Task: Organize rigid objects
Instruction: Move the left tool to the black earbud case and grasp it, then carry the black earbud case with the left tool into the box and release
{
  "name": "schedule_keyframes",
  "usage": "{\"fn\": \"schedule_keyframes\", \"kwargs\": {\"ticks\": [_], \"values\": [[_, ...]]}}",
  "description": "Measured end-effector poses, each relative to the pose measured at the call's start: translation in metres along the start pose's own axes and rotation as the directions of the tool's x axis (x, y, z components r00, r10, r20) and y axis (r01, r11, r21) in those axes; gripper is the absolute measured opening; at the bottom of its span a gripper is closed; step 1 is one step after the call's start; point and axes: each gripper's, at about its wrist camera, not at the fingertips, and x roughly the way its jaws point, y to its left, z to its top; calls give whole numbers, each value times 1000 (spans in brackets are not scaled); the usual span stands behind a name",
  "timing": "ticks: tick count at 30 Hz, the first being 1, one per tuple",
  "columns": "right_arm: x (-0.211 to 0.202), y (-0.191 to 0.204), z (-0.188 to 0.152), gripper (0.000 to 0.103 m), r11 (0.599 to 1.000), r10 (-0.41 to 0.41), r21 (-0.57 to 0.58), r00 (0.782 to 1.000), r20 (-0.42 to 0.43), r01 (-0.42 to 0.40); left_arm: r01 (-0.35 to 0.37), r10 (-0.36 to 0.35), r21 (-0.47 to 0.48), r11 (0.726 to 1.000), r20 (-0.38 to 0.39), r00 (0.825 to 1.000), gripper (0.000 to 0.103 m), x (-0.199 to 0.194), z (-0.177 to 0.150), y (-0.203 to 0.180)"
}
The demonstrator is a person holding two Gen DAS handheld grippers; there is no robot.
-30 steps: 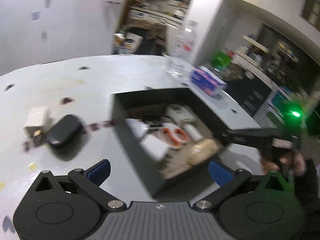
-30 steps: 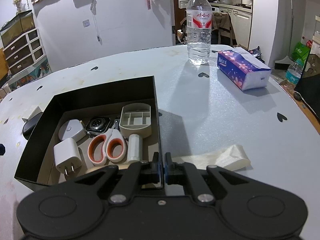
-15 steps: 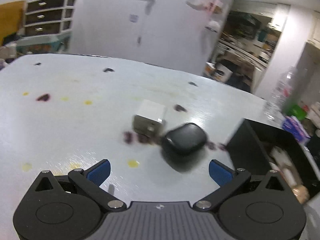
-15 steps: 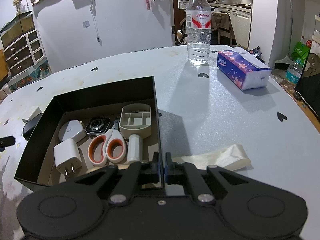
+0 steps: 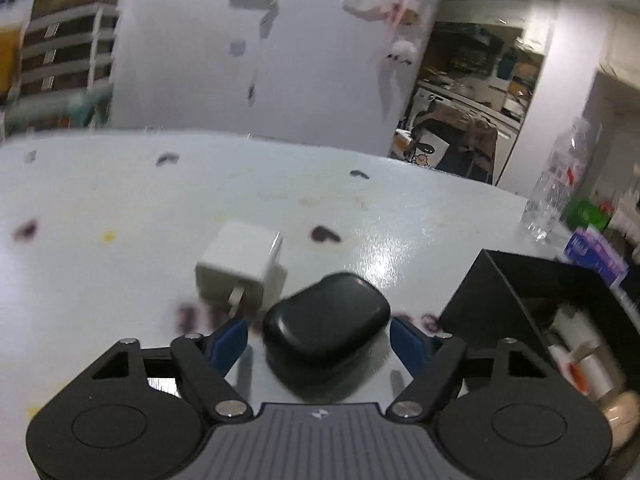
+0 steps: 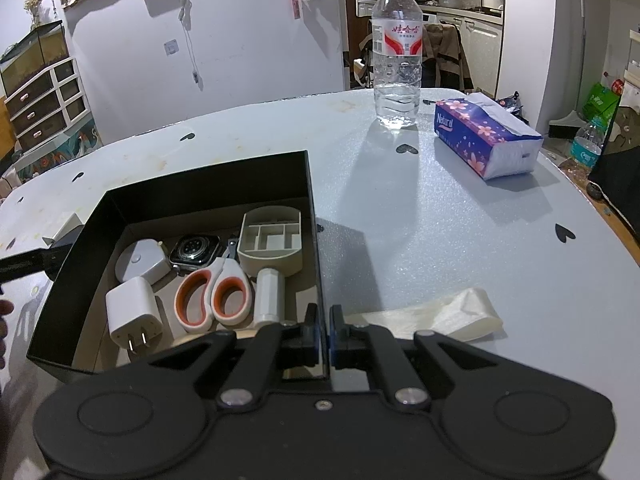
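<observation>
In the left wrist view, one white cube-shaped plug charger [image 5: 242, 268] lies on the pale grey tabletop [image 5: 120, 216] left of centre, its metal prongs toward the camera. Just right of it and touching or nearly touching sits one glossy black rounded earbud case [image 5: 326, 330], low in the middle of the frame. The left tool [image 5: 318, 336] has this case between its two blue-padded fingers [image 5: 230, 338]; the jaws are closing, and a thin gap seems to remain on each side, though motion blur makes that hard to judge. At the lower right stands a corner of one black open cardboard box [image 5: 488, 300], near the case but apart from it. One clear plastic water bottle [image 5: 554, 196] stands at the right edge, blurred.

In the right wrist view, the same box [image 6: 192, 184] fills the left half. Inside it, counted left to right: one round white puck-shaped device [image 6: 140, 264], one white plug charger with two prongs [image 6: 134, 314], one dark smartwatch body [image 6: 195, 251], one pair of orange-and-white handled scissors [image 6: 214, 296], one white cylinder [image 6: 269, 294] and one grey compartmented plastic tray [image 6: 272, 244]. The right tool [image 6: 324, 334] at bottom centre has its fingers pressed together on the box's right wall near its front corner. Right of it lies one cream folded strip [image 6: 440, 316]. Farther back stand the one bottle [image 6: 397, 52] and, at upper right, one purple floral tissue pack [image 6: 486, 138].
</observation>
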Motion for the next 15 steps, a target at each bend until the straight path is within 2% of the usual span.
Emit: {"fn": "schedule_keyframes", "kwargs": {"ticks": [2,5,10,15], "values": [[0,0,0,5,1000,3,2,1000,0,-3,-6,5,69,998,21,1000,71,5,-1,-7],[1,0,0,5,1000,3,3,1000,0,-3,24,-22,87,996,-26,999,54,12,0,-11],[2,0,0,5,1000,2,7,1000,-2,-2,73,-67,122,990,-51,996,51,3,-8,-16],[3,0,0,5,1000,2,8,1000,-2,-2,69,-66,104,992,-28,997,51,-4,-17,-16]]}}
